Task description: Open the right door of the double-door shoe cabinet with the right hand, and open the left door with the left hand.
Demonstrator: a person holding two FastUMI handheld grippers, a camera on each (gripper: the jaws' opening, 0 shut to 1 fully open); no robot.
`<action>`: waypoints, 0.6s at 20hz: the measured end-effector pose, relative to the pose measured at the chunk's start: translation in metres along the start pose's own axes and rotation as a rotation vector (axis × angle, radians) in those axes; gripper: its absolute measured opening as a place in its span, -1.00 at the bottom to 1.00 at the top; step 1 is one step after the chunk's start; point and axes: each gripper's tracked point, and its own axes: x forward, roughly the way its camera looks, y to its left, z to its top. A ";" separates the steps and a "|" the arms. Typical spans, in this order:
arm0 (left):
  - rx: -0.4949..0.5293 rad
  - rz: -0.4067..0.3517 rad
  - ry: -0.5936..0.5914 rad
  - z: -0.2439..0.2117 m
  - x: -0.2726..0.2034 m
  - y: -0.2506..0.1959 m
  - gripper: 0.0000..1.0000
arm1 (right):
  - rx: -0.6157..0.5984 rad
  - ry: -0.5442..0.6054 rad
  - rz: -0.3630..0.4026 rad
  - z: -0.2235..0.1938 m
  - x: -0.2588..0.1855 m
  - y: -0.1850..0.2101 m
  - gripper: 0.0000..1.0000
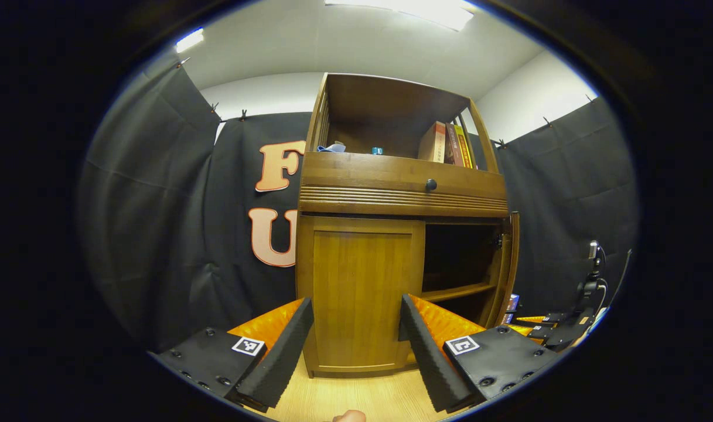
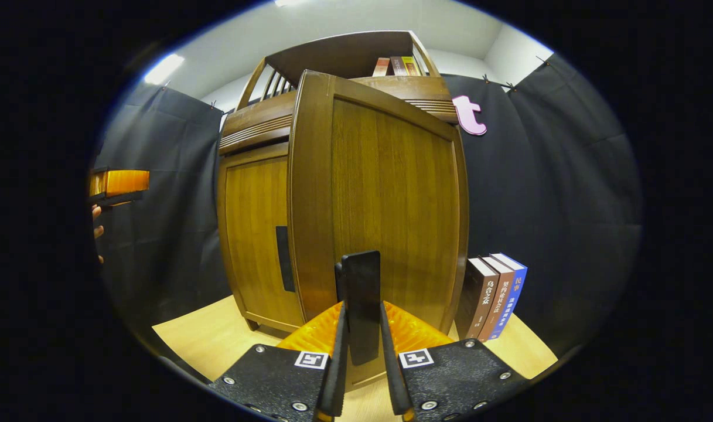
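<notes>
The wooden shoe cabinet (image 1: 403, 193) stands straight ahead in the left gripper view. Its left door (image 1: 359, 299) is closed. The right door (image 1: 513, 264) is swung wide, seen edge-on, and dark shelves show inside. My left gripper (image 1: 356, 302) hangs open a short way in front of the left door, touching nothing. In the right gripper view the right door (image 2: 391, 205) faces the camera, and my right gripper (image 2: 362, 319) is shut on its dark handle (image 2: 362, 287). The left door (image 2: 253, 234) sits behind it with a dark handle strip (image 2: 284, 258). The left gripper (image 2: 119, 183) shows at the far left.
A drawer with a round knob (image 1: 430, 185) runs above the doors. Books (image 1: 450, 145) stand on the top shelf. Three more books (image 2: 497, 296) stand upright beside the cabinet's right side. The cabinet rests on a light wooden surface (image 1: 362, 398); black cloth walls surround it.
</notes>
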 end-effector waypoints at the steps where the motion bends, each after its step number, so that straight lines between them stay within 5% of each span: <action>1: -0.003 -0.003 0.000 0.000 -0.001 -0.002 0.94 | 0.000 -0.003 -0.005 0.001 -0.003 -0.003 -0.22; 3: -0.006 -0.008 0.000 0.001 -0.001 -0.003 0.93 | 0.001 -0.004 -0.016 0.001 -0.007 -0.009 -0.48; 7: -0.008 -0.013 0.001 0.000 -0.002 -0.006 0.94 | -0.020 -0.007 -0.045 0.000 -0.019 -0.017 -0.53; 8: -0.008 -0.014 0.002 0.000 -0.003 -0.007 0.94 | -0.027 -0.008 -0.052 0.000 -0.021 -0.020 -0.72; 10: -0.010 -0.014 0.002 -0.001 -0.004 -0.009 0.97 | -0.038 -0.008 -0.065 0.000 -0.025 -0.026 -0.77; 11: -0.009 -0.013 0.003 -0.001 -0.004 -0.010 0.94 | -0.040 -0.007 -0.071 0.000 -0.027 -0.029 -0.41; 12: -0.009 -0.013 0.003 -0.001 -0.003 -0.009 0.94 | -0.040 -0.007 -0.076 0.000 -0.029 -0.031 -0.52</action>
